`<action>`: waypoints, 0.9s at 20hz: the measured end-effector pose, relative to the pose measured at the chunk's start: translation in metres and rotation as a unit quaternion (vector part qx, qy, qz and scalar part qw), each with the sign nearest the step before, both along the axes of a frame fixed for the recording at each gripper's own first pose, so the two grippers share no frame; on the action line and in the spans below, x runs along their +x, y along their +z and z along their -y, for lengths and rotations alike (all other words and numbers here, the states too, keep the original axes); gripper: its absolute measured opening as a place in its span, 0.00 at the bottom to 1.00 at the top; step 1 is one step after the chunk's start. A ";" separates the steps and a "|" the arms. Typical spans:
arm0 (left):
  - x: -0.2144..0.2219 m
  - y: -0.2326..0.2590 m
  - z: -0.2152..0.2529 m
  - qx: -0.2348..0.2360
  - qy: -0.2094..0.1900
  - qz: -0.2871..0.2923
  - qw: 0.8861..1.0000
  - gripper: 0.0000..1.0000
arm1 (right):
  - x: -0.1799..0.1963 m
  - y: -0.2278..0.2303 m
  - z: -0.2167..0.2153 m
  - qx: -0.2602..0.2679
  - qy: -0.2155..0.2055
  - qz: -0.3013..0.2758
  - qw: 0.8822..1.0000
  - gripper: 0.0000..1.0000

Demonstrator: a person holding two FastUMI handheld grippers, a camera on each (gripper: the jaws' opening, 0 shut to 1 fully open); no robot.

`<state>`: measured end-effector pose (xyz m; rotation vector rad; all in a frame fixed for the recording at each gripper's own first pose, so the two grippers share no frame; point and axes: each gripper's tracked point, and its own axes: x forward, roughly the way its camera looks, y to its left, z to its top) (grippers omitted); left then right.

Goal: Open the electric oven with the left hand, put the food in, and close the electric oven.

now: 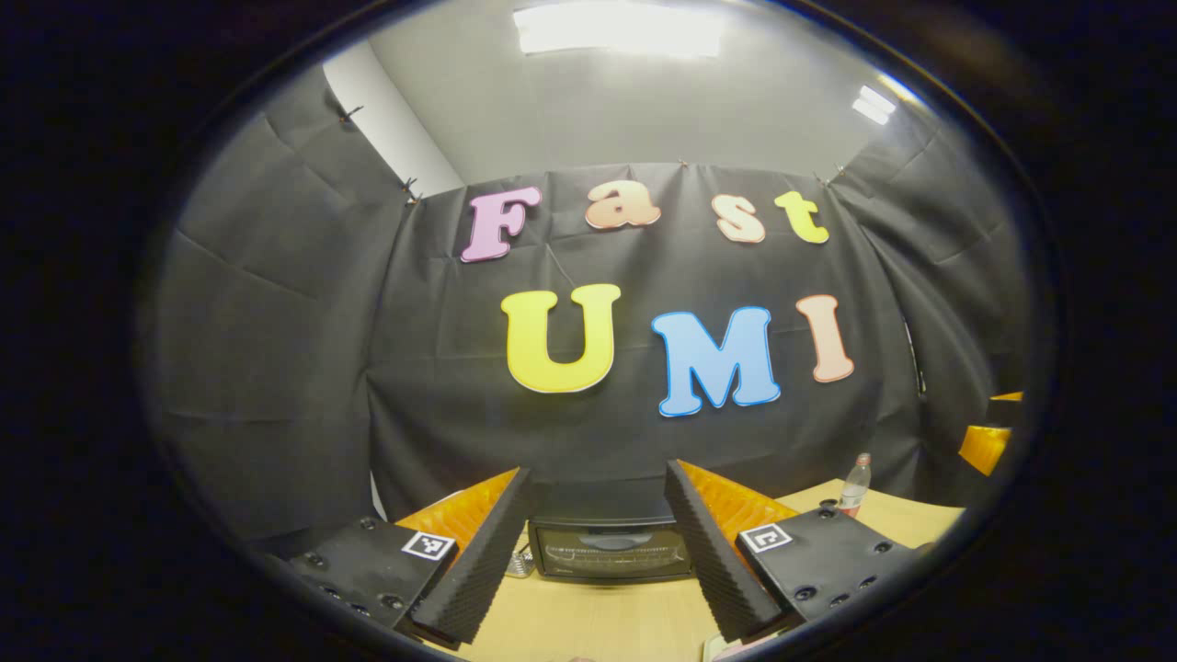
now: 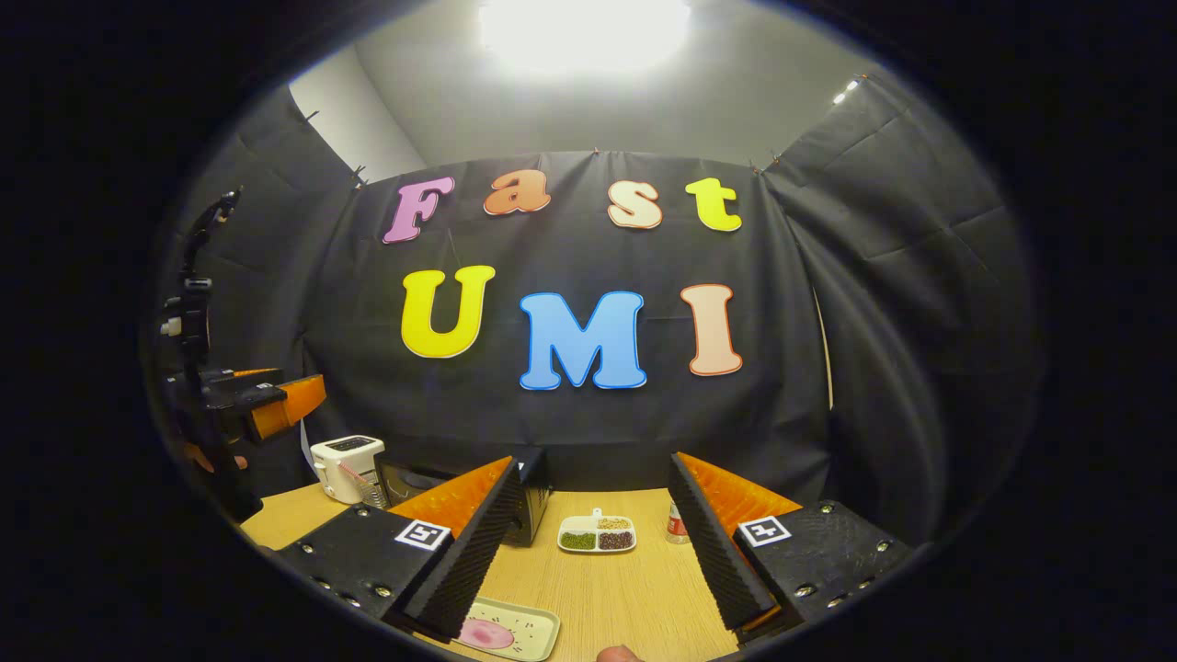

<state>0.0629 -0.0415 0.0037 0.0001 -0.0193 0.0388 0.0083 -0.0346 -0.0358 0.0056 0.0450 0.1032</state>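
Oven [image 1: 611, 544] shut, straight ahead between left gripper [image 1: 598, 552] fingers, both claws spread wide, grasping nothing. Food [image 2: 485, 633] on tray [image 2: 533, 634] near right gripper [image 2: 588, 552]. Nothing done yet.

1. A recording booth, not a real kitchen: black cloth walls [image 2: 874, 303] hang clipped around a wooden table [image 2: 607, 588].
2. Kitchen props stand there: electric oven [image 1: 611, 547], toaster [image 2: 348, 467], divided snack dish [image 2: 598, 534].
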 end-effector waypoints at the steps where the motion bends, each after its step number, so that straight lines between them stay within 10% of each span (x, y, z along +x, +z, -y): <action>1: 0.014 -0.002 0.001 -0.004 -0.005 0.000 1.000 0.97 | 0.005 -0.002 0.000 0.002 -0.006 -0.001 1.000 0.98; 18: 0.206 -0.156 0.011 -0.018 -0.091 -0.095 0.991 0.91 | 0.074 -0.045 -0.025 -0.018 -0.097 -0.052 0.994 0.98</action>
